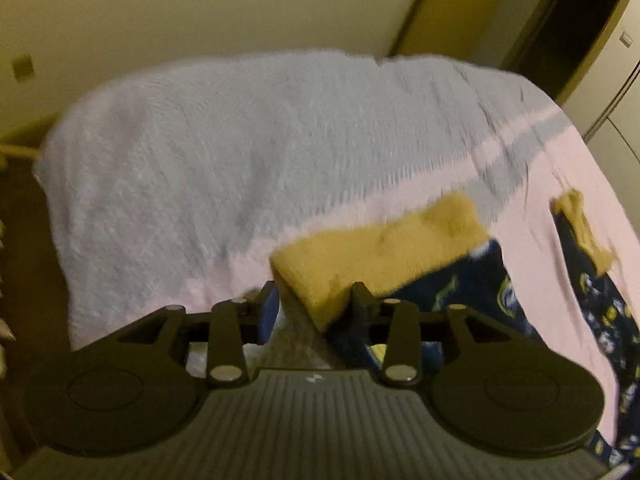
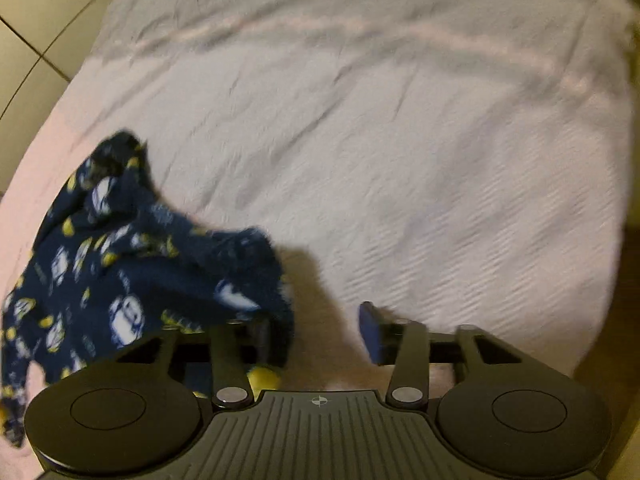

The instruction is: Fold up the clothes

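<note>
A navy fleece garment [image 1: 460, 280] printed with white and yellow shapes lies on the bed. Its wide yellow band [image 1: 384, 256] reaches down between the fingers of my left gripper [image 1: 314, 308], which stands open, the band's corner resting against the right finger. A second navy part with a yellow cuff [image 1: 580, 228] lies further right. In the right wrist view the same printed garment [image 2: 120, 272] is bunched at the left and drapes over my right gripper's left finger. My right gripper [image 2: 320, 334] is open, with nothing between the fingers but the sheet.
The bed carries a pale grey-blue textured blanket [image 1: 240, 152] and a pink sheet [image 1: 560, 184]. A beige wall [image 1: 200, 8] and a dark doorway [image 1: 560, 20] lie beyond. Cupboard panels [image 2: 36, 40] stand left of the bed. Both views are motion-blurred.
</note>
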`<act>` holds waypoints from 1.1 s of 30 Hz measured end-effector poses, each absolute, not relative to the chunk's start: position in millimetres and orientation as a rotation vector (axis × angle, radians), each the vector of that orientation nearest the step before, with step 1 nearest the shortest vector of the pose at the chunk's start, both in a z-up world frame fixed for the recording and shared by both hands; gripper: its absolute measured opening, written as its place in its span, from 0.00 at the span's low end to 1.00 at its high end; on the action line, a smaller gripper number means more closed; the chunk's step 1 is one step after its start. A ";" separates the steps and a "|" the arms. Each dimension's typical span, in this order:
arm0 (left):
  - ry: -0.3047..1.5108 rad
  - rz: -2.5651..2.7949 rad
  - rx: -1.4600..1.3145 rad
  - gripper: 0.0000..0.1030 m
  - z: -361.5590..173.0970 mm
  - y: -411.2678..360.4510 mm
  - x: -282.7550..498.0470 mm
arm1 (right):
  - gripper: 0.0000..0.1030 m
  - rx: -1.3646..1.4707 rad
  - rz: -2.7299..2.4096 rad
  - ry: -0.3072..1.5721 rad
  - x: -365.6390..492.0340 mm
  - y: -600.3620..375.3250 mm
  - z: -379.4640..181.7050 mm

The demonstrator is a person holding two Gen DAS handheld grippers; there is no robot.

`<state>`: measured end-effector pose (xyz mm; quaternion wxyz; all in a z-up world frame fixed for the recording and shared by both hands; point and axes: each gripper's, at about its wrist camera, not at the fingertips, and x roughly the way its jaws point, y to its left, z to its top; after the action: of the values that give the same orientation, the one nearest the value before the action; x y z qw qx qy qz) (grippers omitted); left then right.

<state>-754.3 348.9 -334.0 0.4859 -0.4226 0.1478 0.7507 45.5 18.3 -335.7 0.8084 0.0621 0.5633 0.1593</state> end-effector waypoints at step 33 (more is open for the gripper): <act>0.710 1.309 -0.767 0.40 -328.5 514.1 -499.9 | 0.55 -0.062 0.744 1.114 129.7 199.5 -349.4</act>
<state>-499.9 514.1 -328.5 0.6694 -0.3404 0.3148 0.5805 129.7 199.5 -349.4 0.7835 -0.0287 0.5162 0.3447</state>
